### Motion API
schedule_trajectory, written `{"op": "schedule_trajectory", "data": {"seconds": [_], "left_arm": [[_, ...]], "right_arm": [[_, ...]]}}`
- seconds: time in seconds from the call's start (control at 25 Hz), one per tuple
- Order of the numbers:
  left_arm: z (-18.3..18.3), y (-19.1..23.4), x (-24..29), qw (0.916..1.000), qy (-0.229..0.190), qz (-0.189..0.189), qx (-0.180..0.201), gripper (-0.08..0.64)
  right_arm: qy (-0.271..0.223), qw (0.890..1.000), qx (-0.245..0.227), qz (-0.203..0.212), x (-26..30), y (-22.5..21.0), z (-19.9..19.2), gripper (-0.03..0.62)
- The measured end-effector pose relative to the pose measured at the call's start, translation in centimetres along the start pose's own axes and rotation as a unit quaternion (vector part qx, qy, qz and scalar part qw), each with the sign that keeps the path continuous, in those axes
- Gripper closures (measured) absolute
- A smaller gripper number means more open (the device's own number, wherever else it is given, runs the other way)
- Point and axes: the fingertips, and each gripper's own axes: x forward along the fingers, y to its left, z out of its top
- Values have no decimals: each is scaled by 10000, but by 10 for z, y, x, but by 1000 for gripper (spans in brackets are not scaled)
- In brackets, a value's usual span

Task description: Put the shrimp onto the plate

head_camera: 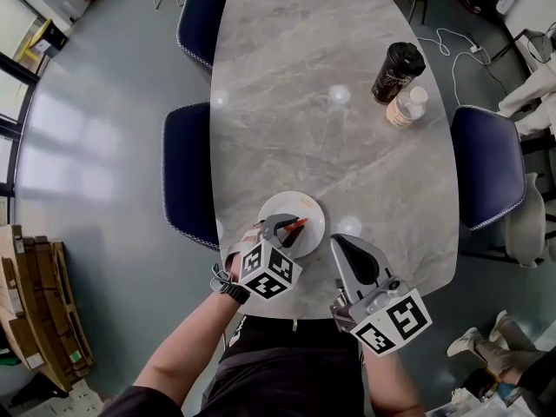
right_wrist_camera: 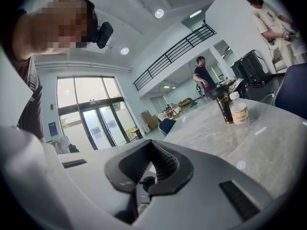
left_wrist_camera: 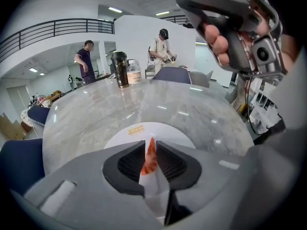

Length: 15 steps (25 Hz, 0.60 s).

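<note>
One small orange-red shrimp [left_wrist_camera: 150,158] is pinched between the dark ribbed pads of the left gripper [left_wrist_camera: 150,145]. The jaws are closed down onto it, with only the shrimp's thickness between them, and its pointed end sticks out past the tips. In the head view, low and centre in the frame, the shrimp sits over the left part of the round white plate [head_camera: 311,207]. Whether it touches the plate surface cannot be told. The plate carries a small yellow label [left_wrist_camera: 136,130] near its far rim.

The plate rests at the near edge of the long grey marble-pattern table [head_camera: 330,137]. Just right of the plate in the head view, the right gripper [head_camera: 347,248] hangs over the table. Its own view shows the jaws brought together at the tips with nothing between them.

Toward the upper right of the head view, well apart from the plate, a tall dark tumbler [head_camera: 398,72] stands upright. A small clear bottle with a white cap [head_camera: 407,107] is just beside it.

Three navy upholstered chairs ring the table: one at the left edge [head_camera: 187,172], one at the right edge [head_camera: 482,163] and one at upper left [head_camera: 200,24].

A black wristwatch [head_camera: 228,287] shows on the left wrist. In the left gripper view, two standing people [left_wrist_camera: 86,61] are visible beyond the table's far end.
</note>
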Motion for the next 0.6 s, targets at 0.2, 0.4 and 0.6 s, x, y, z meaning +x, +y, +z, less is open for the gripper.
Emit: {"op": "schedule_trajectory", "data": {"seconds": [0.2,0.4,0.6], "left_arm": [[9,3,-7,10000,-27,77,54,497],[45,8,-49,9988,-368,325,-90,497],[103,4,-118,9915,-1069,443,-597,497]], "right_arm": [[44,10000,56,4,-2,0,5,591],[171,9998,16,-89,-5,8,28,591],[326,9993,-137,-141,-10,27,61,591]]}}
